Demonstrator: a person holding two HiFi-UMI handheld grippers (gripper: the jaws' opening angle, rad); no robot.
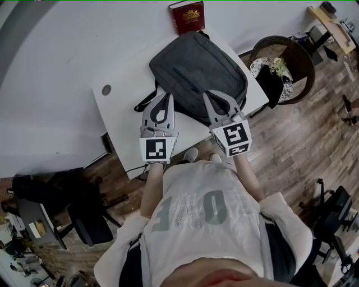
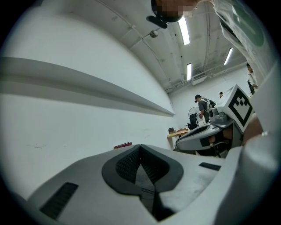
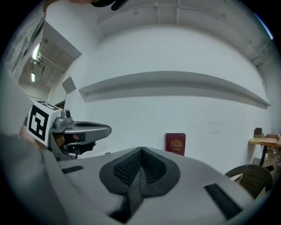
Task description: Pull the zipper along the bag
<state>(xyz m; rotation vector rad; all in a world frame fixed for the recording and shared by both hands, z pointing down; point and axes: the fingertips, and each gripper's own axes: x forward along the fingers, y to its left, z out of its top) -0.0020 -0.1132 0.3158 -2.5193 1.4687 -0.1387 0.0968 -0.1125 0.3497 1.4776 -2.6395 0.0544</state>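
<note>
Both the left hand-held gripper (image 1: 166, 95) and the right hand-held gripper (image 1: 209, 94) are closed tight, with nothing clearly pinched. The bag (image 1: 196, 64) lies just under and beyond their tips. One should probably pin the fabric while the other draws the zipper steadily.

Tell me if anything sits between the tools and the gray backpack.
Nothing visible does. The left tool and right tool, both shut, hang at the near side of the backpack; the red book stands beyond it.

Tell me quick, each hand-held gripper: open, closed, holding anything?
Left hand-held gripper: closed, nothing between its jaws.
Right hand-held gripper: closed, nothing between its jaws.
</note>
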